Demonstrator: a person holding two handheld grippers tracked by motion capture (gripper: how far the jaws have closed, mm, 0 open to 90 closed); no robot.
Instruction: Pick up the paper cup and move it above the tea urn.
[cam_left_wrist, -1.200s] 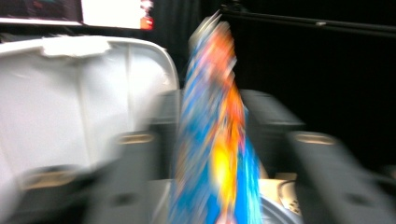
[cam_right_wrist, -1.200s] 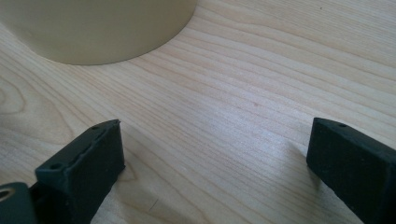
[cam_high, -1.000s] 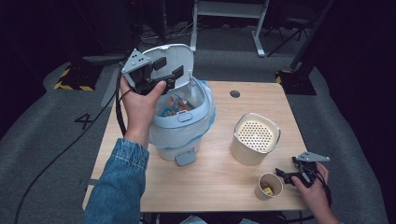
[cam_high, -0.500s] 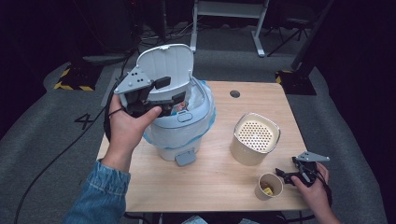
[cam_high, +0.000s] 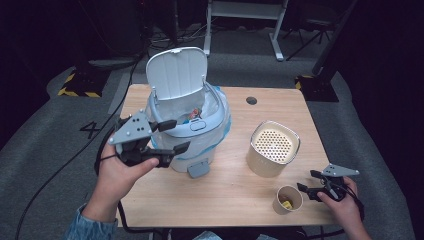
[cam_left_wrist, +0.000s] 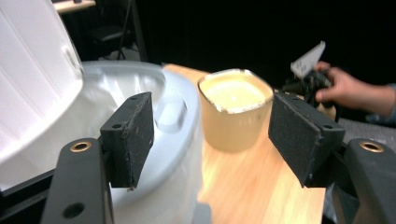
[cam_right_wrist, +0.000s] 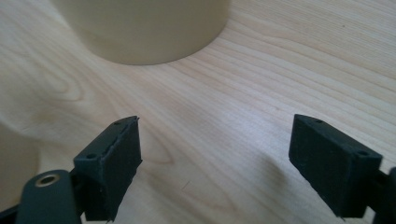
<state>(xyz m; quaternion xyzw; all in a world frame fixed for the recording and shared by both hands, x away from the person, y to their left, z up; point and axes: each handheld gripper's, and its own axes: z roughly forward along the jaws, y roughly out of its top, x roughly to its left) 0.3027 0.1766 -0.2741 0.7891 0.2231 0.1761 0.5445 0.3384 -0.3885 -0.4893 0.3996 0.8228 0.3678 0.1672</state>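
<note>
Lidded white waste bin (cam_high: 192, 127), lid raised and liner fitted, standing left of frame centre on the wooden table (cam_high: 240, 185). The left gripper (cam_high: 167, 137), jaws wide and empty, is hovering at its lower-left side. The right gripper (cam_high: 310, 181), jaws wide, is resting lower right beside a paper cup (cam_high: 288, 199). Any approach should clear the bin's rim.
</note>
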